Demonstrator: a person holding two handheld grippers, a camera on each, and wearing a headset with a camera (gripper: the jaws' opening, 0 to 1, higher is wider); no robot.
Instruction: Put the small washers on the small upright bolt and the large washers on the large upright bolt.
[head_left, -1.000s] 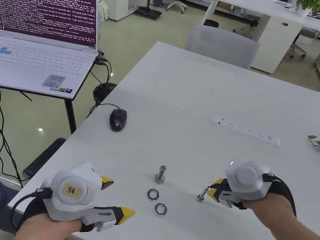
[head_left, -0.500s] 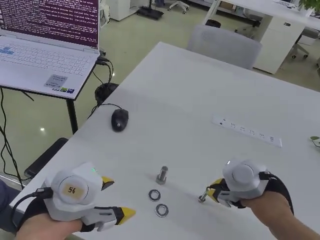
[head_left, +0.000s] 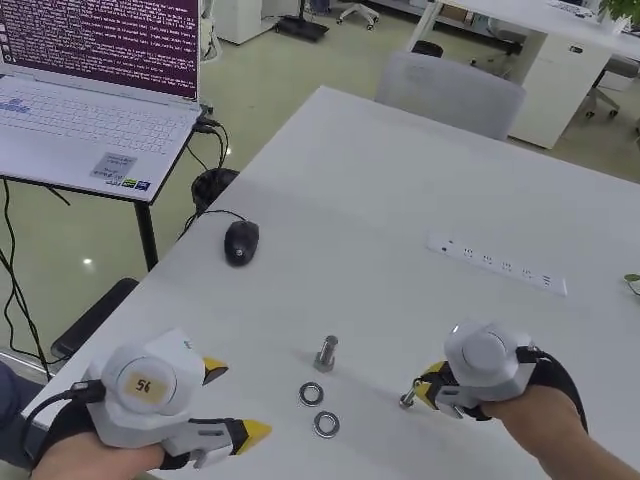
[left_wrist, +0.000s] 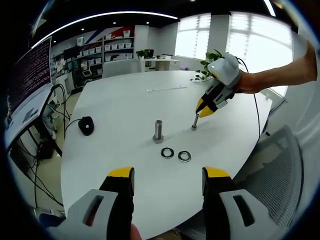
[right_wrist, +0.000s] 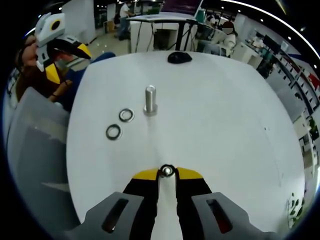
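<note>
The right gripper (head_left: 430, 386) has its fingers pinching the top of the small bolt (head_left: 407, 394), which stands on the white table (head_left: 380, 200). The left gripper (head_left: 235, 400) has its fingers spread wide around nothing. Ahead of its tips lie a washer (left_wrist: 167, 152) and a second washer (left_wrist: 184, 156) side by side, with the large bolt (left_wrist: 158, 131) upright just beyond them.

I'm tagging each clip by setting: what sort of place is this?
Most likely an open-plan office: a white table carrying a mouse and a power strip, an open laptop beside it, and a grey chair with more desks beyond.
</note>
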